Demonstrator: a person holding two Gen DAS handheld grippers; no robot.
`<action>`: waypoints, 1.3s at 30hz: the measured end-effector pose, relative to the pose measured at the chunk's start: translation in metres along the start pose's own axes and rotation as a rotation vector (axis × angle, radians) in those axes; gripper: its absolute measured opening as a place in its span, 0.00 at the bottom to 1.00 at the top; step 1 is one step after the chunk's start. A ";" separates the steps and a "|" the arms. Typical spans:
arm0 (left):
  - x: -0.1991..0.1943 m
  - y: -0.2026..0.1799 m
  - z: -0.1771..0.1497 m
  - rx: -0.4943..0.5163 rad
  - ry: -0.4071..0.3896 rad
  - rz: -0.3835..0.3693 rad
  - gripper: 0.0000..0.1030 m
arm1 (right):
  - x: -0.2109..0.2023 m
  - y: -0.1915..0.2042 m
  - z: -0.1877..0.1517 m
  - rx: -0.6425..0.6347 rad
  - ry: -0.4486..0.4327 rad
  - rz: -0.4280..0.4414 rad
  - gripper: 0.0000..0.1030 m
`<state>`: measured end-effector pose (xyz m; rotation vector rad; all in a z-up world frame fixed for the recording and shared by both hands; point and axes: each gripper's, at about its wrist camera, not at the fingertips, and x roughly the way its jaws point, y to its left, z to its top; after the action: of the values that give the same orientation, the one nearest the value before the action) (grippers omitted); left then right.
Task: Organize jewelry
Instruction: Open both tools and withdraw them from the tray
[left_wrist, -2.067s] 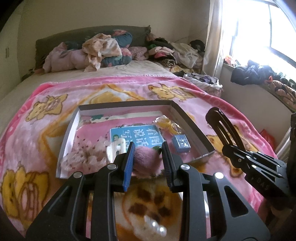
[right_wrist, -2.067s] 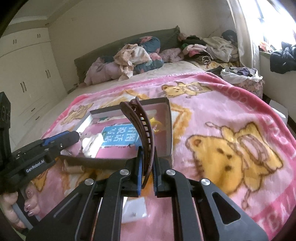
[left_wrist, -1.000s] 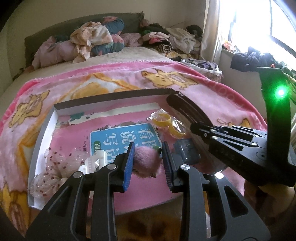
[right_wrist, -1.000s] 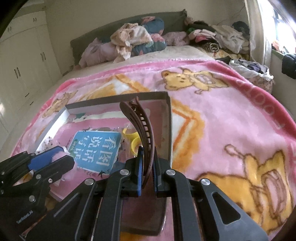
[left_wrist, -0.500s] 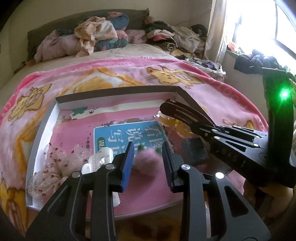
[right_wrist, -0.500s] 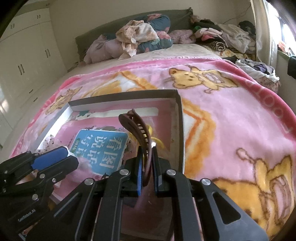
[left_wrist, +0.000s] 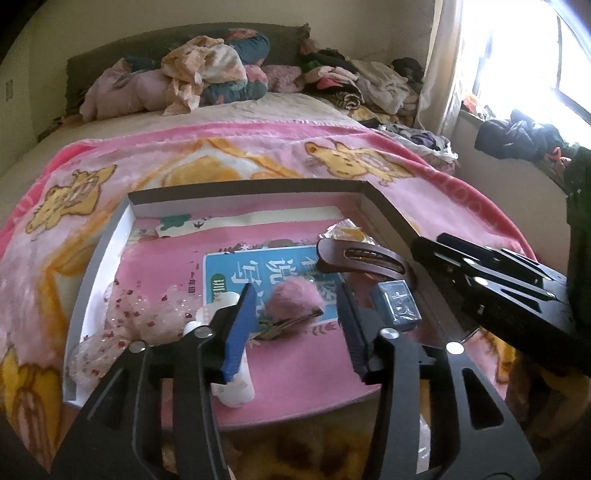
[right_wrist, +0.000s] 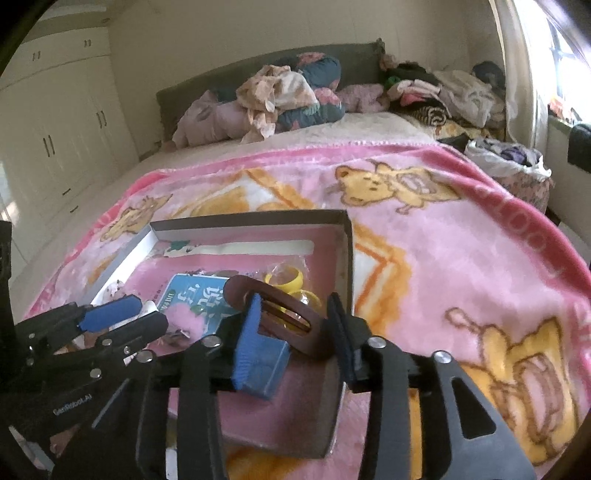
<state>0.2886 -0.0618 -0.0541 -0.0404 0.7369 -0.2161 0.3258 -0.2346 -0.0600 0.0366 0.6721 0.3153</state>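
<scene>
Brown clip (right_wrist: 280, 314) lies in the box (right_wrist: 347, 258), right between the right tongs (right_wrist: 291, 332), and those jaws are opening — pads clear of it on both sides, nothing gripped. Its long axis runs away from the tongs toward the far left, tilted across a blue case (right_wrist: 266, 365). Over on the other side, the pink pompom pin (left_wrist: 291, 295) rests on the blue booklet (left_wrist: 236, 266), just ahead of the left tongs (left_wrist: 295, 317), also opening, pads off the fluff. In my judgement both pieces are delivered; each hand needs to back straight out without snagging. Yellow rings (right_wrist: 288, 280) sit beyond the clip. The box sits on a pink blanket (right_wrist: 443, 258) on a bed, clothes (right_wrist: 280, 96) heaped at the headboard, wardrobe (right_wrist: 55, 129) left, a bright window to the right.
</scene>
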 end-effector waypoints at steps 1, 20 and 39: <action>-0.002 0.001 0.000 -0.002 -0.004 0.002 0.39 | -0.002 0.000 -0.001 -0.004 -0.003 -0.004 0.39; -0.069 0.019 0.003 -0.054 -0.141 0.035 0.75 | -0.064 0.009 -0.008 -0.010 -0.101 -0.039 0.73; -0.120 0.038 -0.016 -0.080 -0.220 0.068 0.85 | -0.111 0.033 -0.029 -0.049 -0.138 -0.028 0.79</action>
<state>0.1985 0.0014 0.0085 -0.1135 0.5261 -0.1145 0.2169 -0.2379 -0.0109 0.0020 0.5276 0.2995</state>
